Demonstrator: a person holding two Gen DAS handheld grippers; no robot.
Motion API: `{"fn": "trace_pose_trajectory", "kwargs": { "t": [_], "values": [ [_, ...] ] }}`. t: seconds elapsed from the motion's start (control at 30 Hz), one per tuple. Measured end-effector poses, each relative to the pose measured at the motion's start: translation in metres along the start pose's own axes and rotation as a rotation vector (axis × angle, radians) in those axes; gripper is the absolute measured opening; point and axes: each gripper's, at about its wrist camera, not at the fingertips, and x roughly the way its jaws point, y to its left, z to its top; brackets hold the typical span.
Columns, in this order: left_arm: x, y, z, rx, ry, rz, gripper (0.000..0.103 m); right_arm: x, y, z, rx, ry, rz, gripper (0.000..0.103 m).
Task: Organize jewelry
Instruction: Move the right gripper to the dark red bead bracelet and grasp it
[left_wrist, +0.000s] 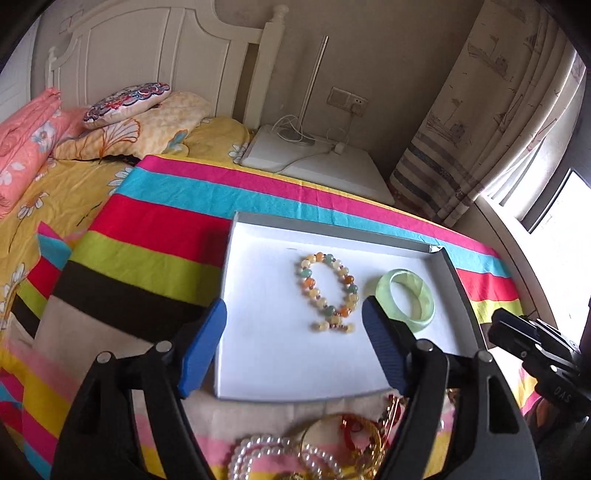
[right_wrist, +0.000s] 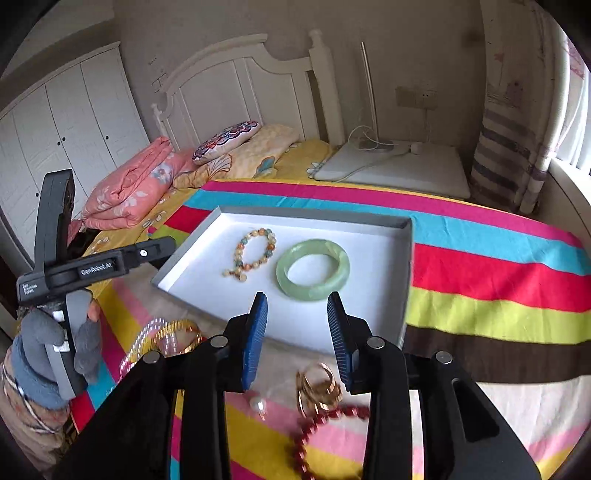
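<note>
We note a shallow white tray (left_wrist: 266, 369) lying on the striped blanket (left_wrist: 155, 236), and we take it as our landmark.

Inside the tray: a multicoloured bead bracelet (left_wrist: 328, 291) near the middle, lying flat, and a pale green jade bangle (left_wrist: 406, 297) just beside it toward the curtain side. In the right wrist view we cannot tell whether the two touch.

Off the tray, on the blanket at its near edge, we see loose pieces: a pearl bracelet (left_wrist: 273, 458), a thin gold bangle (left_wrist: 332, 439), a clump of gold rings (right_wrist: 319, 391), a red bead bracelet (right_wrist: 317, 435) and a single pearl earring (right_wrist: 257, 404). The gold rings lie just beside the tray's near edge; the red beads lie farther out from it.

Left gripper (left_wrist: 293, 325): jaws wide apart, nothing between the blue pads. It hangs over the near part of the tray, one pad above the tray's bed-side edge, the other close to the green bangle.

Right gripper (right_wrist: 297, 328): jaws partly apart, narrower than the left, holding nothing. It sits above the tray's near edge, the gold rings below it.

A gloved hand (right_wrist: 55, 347) grips the left gripper's handle, off the tray's wardrobe-side corner.
</note>
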Motion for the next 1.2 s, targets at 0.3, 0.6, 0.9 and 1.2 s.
{"fn": "trace_pose_trajectory", "kwargs": {
  "t": [0.3,0.6,0.9,1.2],
  "values": [
    [-0.053,-0.033,-0.086,0.081,-0.003,-0.033,0.093,-0.036,-0.008,-0.072,-0.003,0.042,-0.049,0.034],
    [-0.058,-0.056,-0.149,0.196,0.017,-0.015,0.094,-0.009,0.014,-0.091,-0.061,0.134,-0.081,0.041],
    [-0.061,-0.050,-0.147,0.172,-0.013,-0.086,0.096,0.007,0.022,-0.092,-0.115,0.163,-0.170,0.047],
    [-0.062,-0.049,-0.146,0.160,-0.012,-0.154,0.098,0.012,0.018,-0.089,-0.089,0.175,-0.199,0.067]
  ]
}}
